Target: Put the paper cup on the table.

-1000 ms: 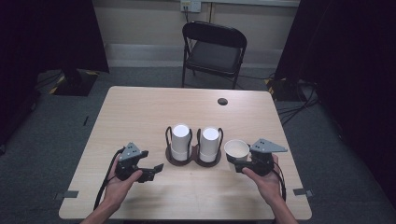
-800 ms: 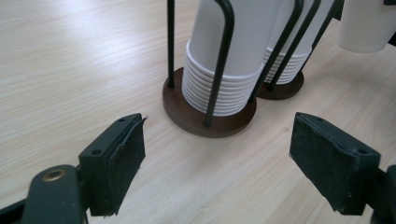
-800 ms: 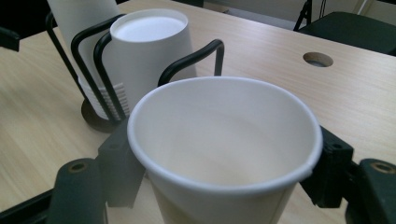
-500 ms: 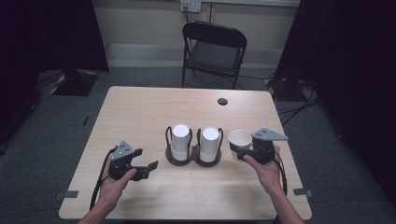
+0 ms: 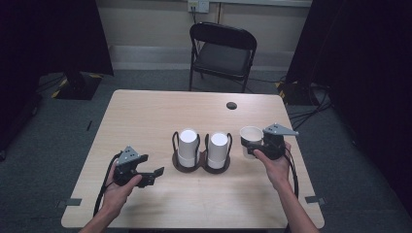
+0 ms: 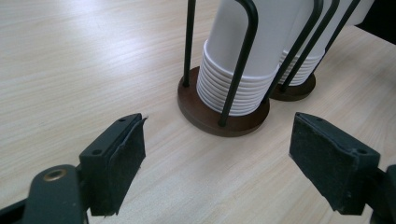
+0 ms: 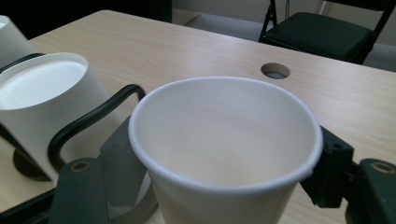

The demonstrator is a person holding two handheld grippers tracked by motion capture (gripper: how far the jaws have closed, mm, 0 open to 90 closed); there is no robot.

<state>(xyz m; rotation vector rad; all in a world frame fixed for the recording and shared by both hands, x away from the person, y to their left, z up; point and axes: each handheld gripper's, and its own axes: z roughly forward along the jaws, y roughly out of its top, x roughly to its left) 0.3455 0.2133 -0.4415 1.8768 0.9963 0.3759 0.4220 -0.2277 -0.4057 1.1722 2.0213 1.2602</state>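
Two stacks of upside-down white paper cups (image 5: 187,147) (image 5: 217,150) stand in a black wire holder with two round brown bases (image 5: 201,166) at the table's middle. My right gripper (image 5: 251,146) is shut on a single upright white cup (image 5: 250,136) (image 7: 224,149), held just right of the holder. My left gripper (image 5: 156,175) (image 6: 219,158) rests low at the front left, open and empty, its jaws facing the nearer stack (image 6: 247,60) and brown base (image 6: 219,116).
The wooden table (image 5: 145,116) has a round cable hole (image 5: 231,105) (image 7: 275,70) at the back right. A black folding chair (image 5: 221,51) stands behind the table. Dark curtains hang on both sides.
My right gripper has carried the white cup to the right and a little away from me, away from the holder. The left gripper has drifted slightly left.
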